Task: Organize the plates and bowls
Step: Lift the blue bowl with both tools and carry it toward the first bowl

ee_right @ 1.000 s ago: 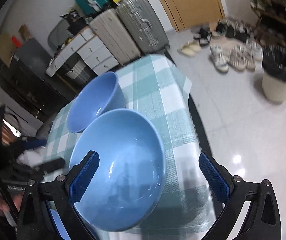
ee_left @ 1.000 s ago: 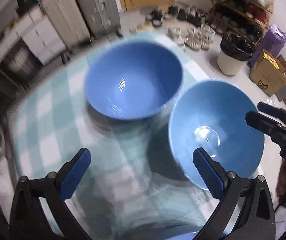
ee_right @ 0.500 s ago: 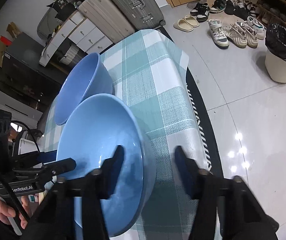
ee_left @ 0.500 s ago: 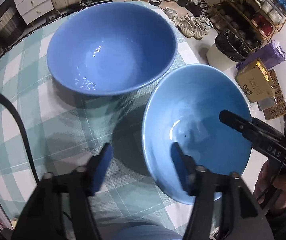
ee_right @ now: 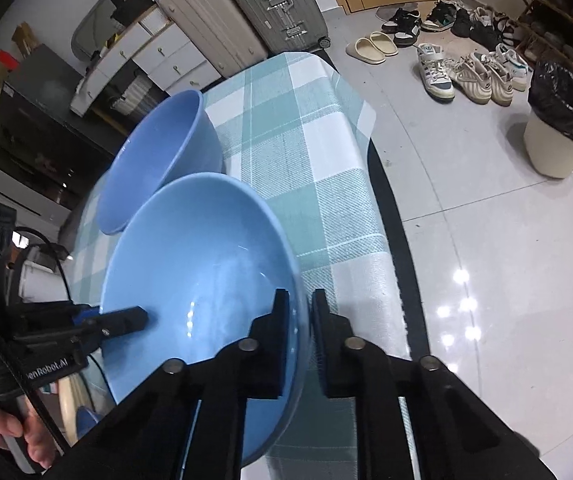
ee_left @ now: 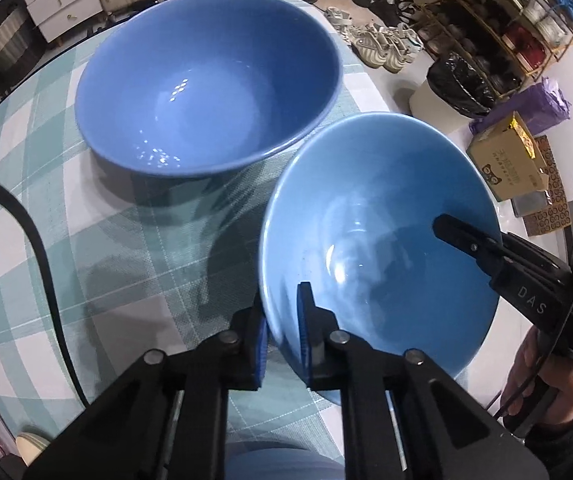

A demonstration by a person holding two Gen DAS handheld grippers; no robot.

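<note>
Two glossy ceramic bowls on a desk (ee_left: 26,240) covered in a woven teal-and-white check cloth (ee_right: 318,184). The darker blue bowl (ee_left: 206,80), deep and round, sits upright toward the desk's far edge. The light blue bowl (ee_left: 378,232), wider and shallower with a smooth shiny inside, is at the desk's right edge, tilted; whether its base touches the cloth is hard to tell. The rims of the two look near or touching, fisheye makes it unclear.

Left tool (ee_left: 282,332): black frame, blue ribbed pads, clenched on the light blue bowl's near rim, one finger inside, one outside against the wall. Right tool (ee_right: 298,332): black fingers likewise clamped on the same bowl's opposite rim, wall pinched between them. Each tool shows in the other's view, gripping from across the bowl.

A black cable (ee_left: 42,248) arcs over the desk's left side. A hand (ee_left: 546,376) holds the right tool's handle at the picture's lower right.
</note>
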